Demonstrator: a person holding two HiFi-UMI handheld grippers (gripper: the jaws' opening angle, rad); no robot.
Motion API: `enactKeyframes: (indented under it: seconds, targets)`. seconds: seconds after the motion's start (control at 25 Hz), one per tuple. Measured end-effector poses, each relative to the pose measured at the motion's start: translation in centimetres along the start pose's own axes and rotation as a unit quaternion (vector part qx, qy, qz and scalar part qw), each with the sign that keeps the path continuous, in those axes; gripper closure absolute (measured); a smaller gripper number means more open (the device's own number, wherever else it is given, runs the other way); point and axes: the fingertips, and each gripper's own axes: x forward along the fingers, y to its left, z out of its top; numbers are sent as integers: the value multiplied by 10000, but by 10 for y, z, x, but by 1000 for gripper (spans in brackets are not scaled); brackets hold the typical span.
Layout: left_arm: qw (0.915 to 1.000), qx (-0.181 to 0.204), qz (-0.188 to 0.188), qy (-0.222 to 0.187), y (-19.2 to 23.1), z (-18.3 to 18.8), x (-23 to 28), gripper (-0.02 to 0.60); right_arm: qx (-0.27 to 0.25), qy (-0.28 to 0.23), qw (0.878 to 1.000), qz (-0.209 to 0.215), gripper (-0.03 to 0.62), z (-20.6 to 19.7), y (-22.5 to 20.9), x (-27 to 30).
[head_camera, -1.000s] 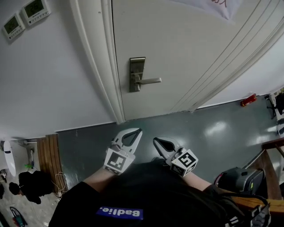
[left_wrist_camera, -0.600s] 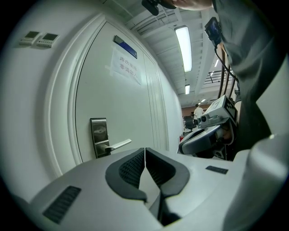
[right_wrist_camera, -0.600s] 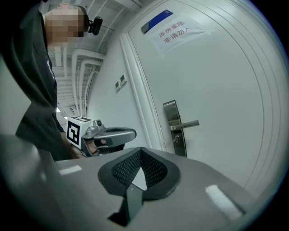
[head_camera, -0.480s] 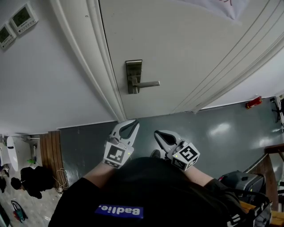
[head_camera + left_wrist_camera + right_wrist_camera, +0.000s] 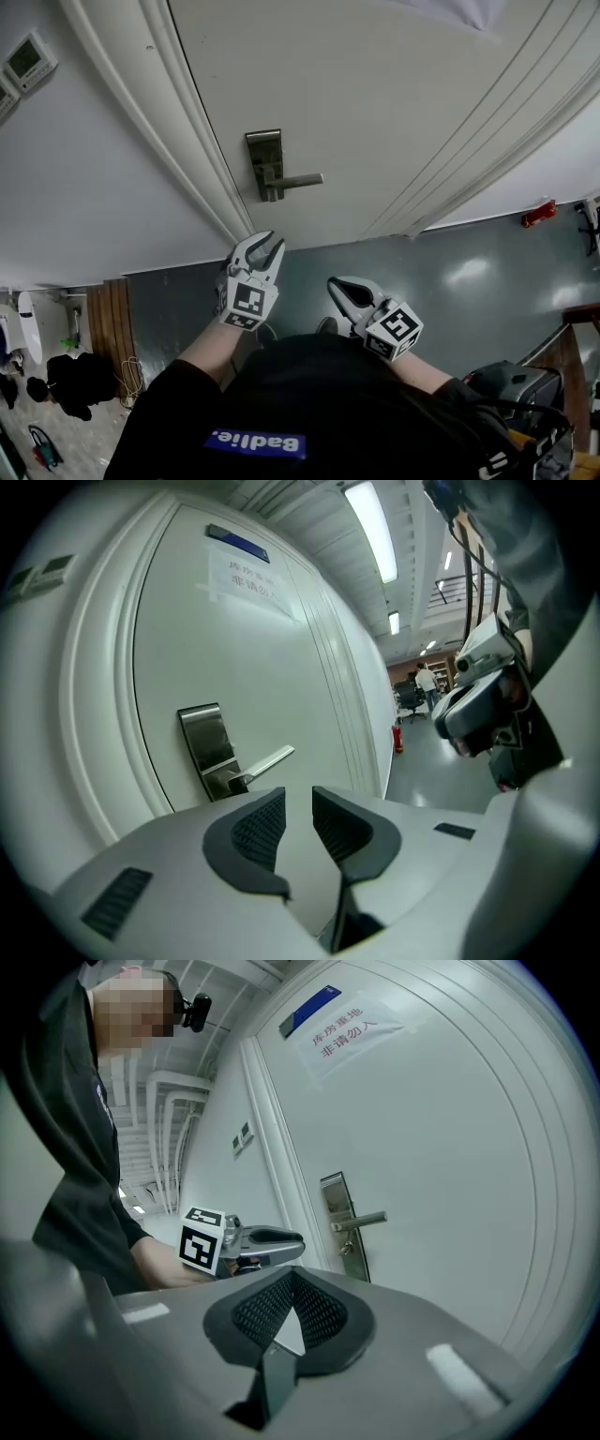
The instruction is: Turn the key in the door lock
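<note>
While you are standing in front of the white door [image 5: 375, 112], you are holding both grippers low before your body, above the grey floor [image 5: 441, 272]. Your left gripper [image 5: 266, 246] is pointing toward the door. Its jaws have just been opening and are now standing apart, with nothing between the ribbed pads [image 5: 258, 829]. Your right gripper [image 5: 335, 285] is sitting further back, and its jaws are pressing together at the tips on nothing. The steel lock plate [image 5: 262, 155] is sitting near the door's left edge, above and well apart from both grippers, with its lever [image 5: 298, 180] pointing right. A small metal piece [image 5: 348, 1247] is hanging just under the lever, too small for you to tell whether it is the key. Neither gripper is touching the lock.
</note>
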Motion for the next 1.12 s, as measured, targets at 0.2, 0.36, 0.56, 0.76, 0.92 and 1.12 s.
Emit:
enactKeyframes:
  seconds: [0.2, 0.36, 0.56, 0.76, 0.92, 1.12]
  targets:
    - [9977, 496, 309, 329, 18, -9, 33, 481, 118, 39, 9999, -40, 592, -6, -7, -8]
    - [9920, 847, 608, 715, 33, -26, 58, 452, 146, 76, 9998, -79, 592, -9, -13, -14]
    - [9796, 1256, 940, 1252, 49, -50, 86, 442, 165, 178, 9996, -130, 592, -15, -19, -23]
    - [9630, 1727, 1162, 1712, 58, -66, 111, 440, 198, 260, 9992, -213, 592, -19, -26, -33]
    - [9556, 1770, 1371, 1913, 65, -72, 125, 442, 183, 349, 9987, -324, 592, -22, -35, -43]
    - [9582, 1322, 1597, 1973, 76, -71, 131, 457, 270, 495, 9973, -465, 592, -29, -49, -54]
